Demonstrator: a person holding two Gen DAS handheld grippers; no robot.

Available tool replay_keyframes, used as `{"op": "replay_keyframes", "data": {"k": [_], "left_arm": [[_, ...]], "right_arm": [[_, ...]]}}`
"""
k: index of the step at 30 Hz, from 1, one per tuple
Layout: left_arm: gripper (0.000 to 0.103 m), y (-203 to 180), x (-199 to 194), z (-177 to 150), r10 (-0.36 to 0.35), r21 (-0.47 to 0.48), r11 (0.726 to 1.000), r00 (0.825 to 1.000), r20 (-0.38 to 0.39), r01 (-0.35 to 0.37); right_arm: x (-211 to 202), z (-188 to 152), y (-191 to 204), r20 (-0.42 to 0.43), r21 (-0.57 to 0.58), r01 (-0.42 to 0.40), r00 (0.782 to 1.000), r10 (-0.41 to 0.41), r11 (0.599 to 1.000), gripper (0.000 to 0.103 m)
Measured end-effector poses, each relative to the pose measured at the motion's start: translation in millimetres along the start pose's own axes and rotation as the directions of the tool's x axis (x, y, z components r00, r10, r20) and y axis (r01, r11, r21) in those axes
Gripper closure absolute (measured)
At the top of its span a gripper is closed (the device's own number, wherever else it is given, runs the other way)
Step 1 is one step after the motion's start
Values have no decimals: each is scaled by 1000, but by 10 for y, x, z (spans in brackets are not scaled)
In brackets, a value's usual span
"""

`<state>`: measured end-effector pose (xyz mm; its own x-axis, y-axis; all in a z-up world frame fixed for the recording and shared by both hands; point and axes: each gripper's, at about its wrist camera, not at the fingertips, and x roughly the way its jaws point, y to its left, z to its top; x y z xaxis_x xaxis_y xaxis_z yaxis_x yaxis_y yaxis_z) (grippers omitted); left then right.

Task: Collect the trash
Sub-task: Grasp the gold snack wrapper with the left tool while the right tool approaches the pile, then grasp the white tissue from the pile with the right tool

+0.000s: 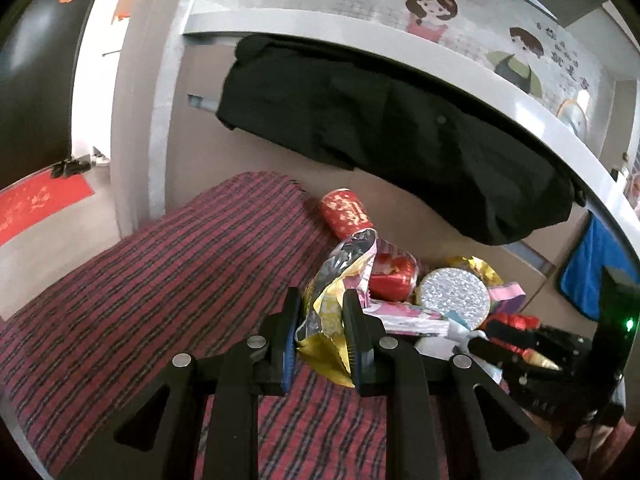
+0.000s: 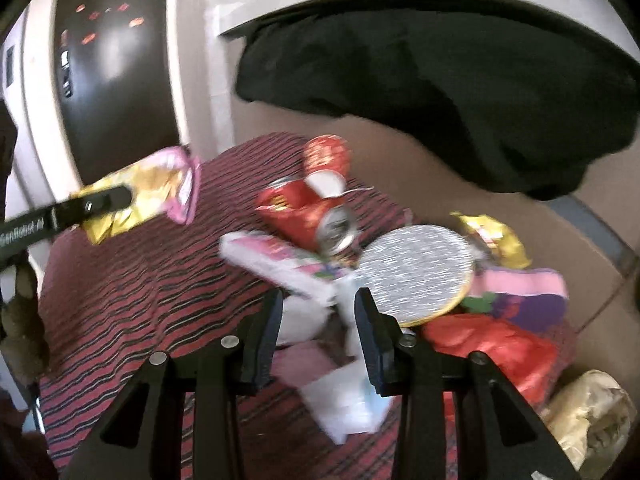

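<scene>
Above the striped blanket (image 1: 140, 280), my left gripper (image 1: 323, 336) is clenched on a yellow snack wrapper (image 1: 332, 300), lifted clear for carrying off.
My right gripper (image 2: 318, 336) hangs released over white paper scraps (image 2: 344, 400); the remaining trash, red cans (image 2: 316, 216) included, lies at its twelve to two o'clock.

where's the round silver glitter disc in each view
Left wrist: the silver glitter disc lies right of centre, beyond the gripped wrapper.
Right wrist: the disc lies just right of centre, above the right finger.
Shared landmark: the crushed red can beside it.
</scene>
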<state>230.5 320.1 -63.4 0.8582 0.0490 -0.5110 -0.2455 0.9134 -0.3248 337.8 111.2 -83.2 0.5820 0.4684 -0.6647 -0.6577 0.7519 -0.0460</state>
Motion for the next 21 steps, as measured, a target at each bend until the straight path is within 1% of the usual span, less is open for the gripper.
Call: {"op": "replay_keyframes", "data": {"k": [3, 8, 10, 11, 12, 13, 15, 17, 21], "left_arm": [[81, 51, -27, -33, -10, -10, 1000, 1000, 2, 10], [81, 49, -39, -90, -18, -19, 1000, 1000, -1, 18], [81, 49, -34, -97, -16, -22, 1000, 1000, -3, 16], [81, 44, -35, -100, -17, -24, 1000, 1000, -5, 17], [81, 38, -38, -103, -18, -25, 1000, 1000, -6, 18], [81, 28, -48, -106, -19, -26, 999, 1000, -4, 19], [81, 0, -69, -108, -23, -27, 999, 1000, 0, 23], [81, -48, -92, -96, -23, -24, 999, 1000, 8, 23], [81, -205, -140, -55, -35, -20, 999, 999, 23, 35]], "right_arm": [[83, -42, 103, -9, 5, -5, 1000, 5, 1000, 68], [350, -25, 210, -72, -5, 38, 997, -38, 999, 69], [466, -21, 261, -98, -36, 61, 993, -64, 998, 74], [527, -25, 278, -116, -54, 77, 990, -83, 996, 80], [548, -30, 271, -127, -59, 89, 987, -96, 994, 91], [559, -24, 259, -132, -55, 103, 985, -109, 993, 94], [495, 10, 194, -120, -22, 81, 989, -83, 996, 97], [321, 66, 110, -76, 16, 45, 996, -44, 999, 98], [-49, 201, 36, 13, 27, 47, 999, -47, 999, 98]]}}
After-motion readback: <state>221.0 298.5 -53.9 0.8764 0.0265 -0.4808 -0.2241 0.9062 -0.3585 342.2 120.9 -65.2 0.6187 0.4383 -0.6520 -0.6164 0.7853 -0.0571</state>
